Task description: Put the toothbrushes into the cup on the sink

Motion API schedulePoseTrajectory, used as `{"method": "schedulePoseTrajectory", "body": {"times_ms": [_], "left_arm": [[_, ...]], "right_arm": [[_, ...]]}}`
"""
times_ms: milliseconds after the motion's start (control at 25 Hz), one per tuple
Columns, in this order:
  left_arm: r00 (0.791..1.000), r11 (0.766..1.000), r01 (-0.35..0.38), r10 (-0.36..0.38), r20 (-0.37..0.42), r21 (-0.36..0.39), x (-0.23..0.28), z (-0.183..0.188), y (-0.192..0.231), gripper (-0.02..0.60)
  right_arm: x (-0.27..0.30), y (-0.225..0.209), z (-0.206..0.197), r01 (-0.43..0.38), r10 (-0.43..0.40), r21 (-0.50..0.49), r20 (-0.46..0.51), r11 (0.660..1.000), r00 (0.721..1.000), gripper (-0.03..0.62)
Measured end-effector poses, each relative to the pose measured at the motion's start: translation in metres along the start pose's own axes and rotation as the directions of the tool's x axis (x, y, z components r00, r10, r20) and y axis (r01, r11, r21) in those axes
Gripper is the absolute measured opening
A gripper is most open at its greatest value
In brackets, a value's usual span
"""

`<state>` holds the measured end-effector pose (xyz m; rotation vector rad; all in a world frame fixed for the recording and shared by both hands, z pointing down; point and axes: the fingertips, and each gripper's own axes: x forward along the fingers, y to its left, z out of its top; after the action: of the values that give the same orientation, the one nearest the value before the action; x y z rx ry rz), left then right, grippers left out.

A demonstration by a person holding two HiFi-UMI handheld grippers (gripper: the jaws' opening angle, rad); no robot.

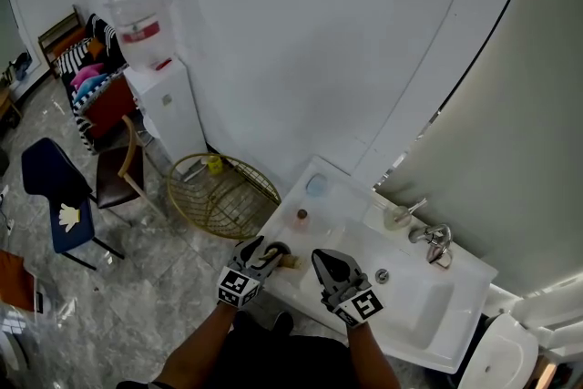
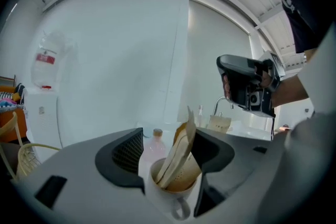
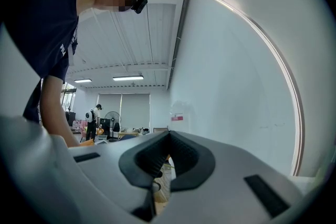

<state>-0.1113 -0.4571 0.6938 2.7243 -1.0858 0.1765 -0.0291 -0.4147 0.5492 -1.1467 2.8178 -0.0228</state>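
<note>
A white mug-like cup [image 2: 173,194] stands on the sink's front left corner [image 1: 278,252]. Paper-wrapped toothbrushes [image 2: 181,157] stick up out of it, leaning right. My left gripper [image 2: 170,155] is open, its jaws wide apart on either side of the cup and the toothbrushes, and grips nothing. In the head view the left gripper [image 1: 264,252] hovers at the cup. My right gripper [image 1: 330,267] hangs just to the right over the sink's front rim, shut and empty; its own view shows the right gripper [image 3: 167,157] with its pads together.
The white sink [image 1: 419,310] has a chrome faucet [image 1: 435,241] at the back, a small pink bottle [image 1: 301,217] and a soap holder [image 1: 396,216] on its ledge. A gold wire basket [image 1: 223,194], a water dispenser [image 1: 159,96] and chairs stand to the left.
</note>
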Motion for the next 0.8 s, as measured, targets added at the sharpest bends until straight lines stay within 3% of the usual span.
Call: {"method": "schedulePoseTrajectory", "body": {"times_ms": [200,800], "left_arm": [[0.997,1.0,0.008,-0.009,0.075,0.019,-0.012,0.03,-0.003,0.259],[0.962,0.996,-0.086,0.078,0.261,0.021,-0.062,0.11,0.018,0.258]], "right_arm": [[0.004,0.0,0.001,-0.006,0.006,-0.008,0.001,1.0,1.0,0.028],[0.018,0.002,0.011,-0.024,0.023,-0.015,-0.007,1.0,1.0,0.028]]}}
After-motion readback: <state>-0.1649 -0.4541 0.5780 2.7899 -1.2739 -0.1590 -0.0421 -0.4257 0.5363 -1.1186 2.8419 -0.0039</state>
